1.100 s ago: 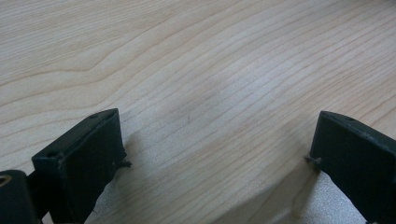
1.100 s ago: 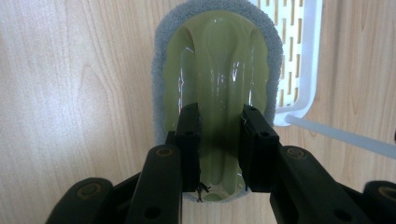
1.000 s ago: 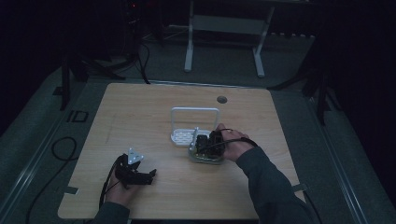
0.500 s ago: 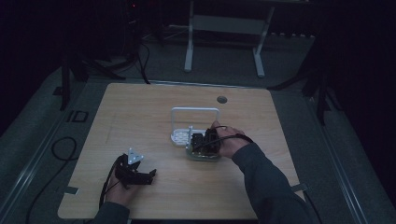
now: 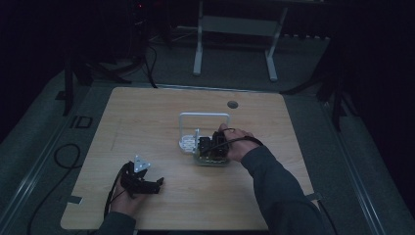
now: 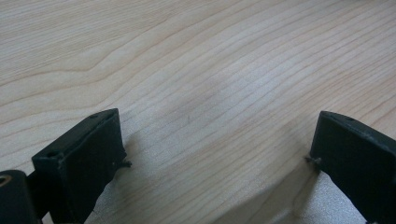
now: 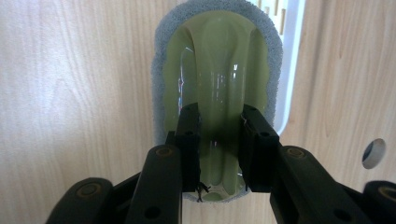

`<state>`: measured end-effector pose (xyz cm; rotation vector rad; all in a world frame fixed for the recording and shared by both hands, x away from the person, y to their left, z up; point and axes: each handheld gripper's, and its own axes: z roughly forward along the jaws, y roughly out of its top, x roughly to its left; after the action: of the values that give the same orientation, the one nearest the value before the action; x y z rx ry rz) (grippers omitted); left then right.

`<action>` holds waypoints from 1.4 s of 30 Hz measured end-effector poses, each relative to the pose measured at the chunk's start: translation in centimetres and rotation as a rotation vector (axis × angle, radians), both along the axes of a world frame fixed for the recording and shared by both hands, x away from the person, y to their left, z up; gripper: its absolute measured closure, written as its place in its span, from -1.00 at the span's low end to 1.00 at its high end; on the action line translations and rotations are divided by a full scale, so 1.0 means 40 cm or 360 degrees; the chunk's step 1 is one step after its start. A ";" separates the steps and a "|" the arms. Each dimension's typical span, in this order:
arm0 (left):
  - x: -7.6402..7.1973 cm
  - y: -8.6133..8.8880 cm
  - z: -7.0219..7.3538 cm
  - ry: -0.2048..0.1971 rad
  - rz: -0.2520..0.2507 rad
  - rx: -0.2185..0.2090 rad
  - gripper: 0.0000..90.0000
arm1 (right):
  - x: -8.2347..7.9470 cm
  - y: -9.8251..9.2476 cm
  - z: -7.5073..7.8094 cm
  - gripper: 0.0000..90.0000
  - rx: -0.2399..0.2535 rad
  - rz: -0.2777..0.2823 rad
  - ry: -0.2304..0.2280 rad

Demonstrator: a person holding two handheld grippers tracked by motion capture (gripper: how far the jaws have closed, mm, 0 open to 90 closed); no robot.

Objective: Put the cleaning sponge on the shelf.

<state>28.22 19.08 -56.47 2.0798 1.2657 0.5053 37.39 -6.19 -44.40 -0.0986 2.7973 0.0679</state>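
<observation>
A scrubber [image 7: 219,56] with a pale green translucent handle on a grey sponge base lies on the wooden table. My right gripper [image 7: 219,116] is shut on the handle's raised middle ridge, one pad on each side. From above, the right gripper [image 5: 211,144] and scrubber [image 5: 211,160] sit just in front of a white rack [image 5: 203,116]. My left gripper [image 5: 154,185] rests near the table's front left. Its jaws stand wide open over bare wood, and nothing is between the left gripper's [image 6: 217,140] fingers [image 6: 88,154].
The white rack's slotted edge [image 7: 289,70] runs beside the scrubber. A round cable hole [image 5: 232,104] sits in the table's [image 5: 147,117] far middle. A cable [image 5: 63,152] lies on the floor to the left, and a metal stand [image 5: 235,29] is beyond the table.
My right hand has shifted slightly left and away with the scrubber, closer to the white rack. The left gripper has stayed in place.
</observation>
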 end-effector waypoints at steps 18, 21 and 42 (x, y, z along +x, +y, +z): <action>0.000 0.000 0.000 0.0000 0.0000 0.0000 -0.94 | 0.026 0.029 -0.014 0.59 -0.0030 0.0000 -0.0103; 0.000 0.000 0.000 0.0001 -0.0001 0.0000 -0.94 | 0.031 0.039 -0.020 0.59 -0.0012 -0.0003 -0.0129; 0.000 0.000 0.000 0.0002 0.0001 -0.0001 -0.94 | 0.062 0.090 -0.060 0.58 0.0000 0.0005 -0.0293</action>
<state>28.21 19.07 -56.46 2.0795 1.2668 0.5038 39.85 -2.59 -46.80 -0.1039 2.6132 0.0565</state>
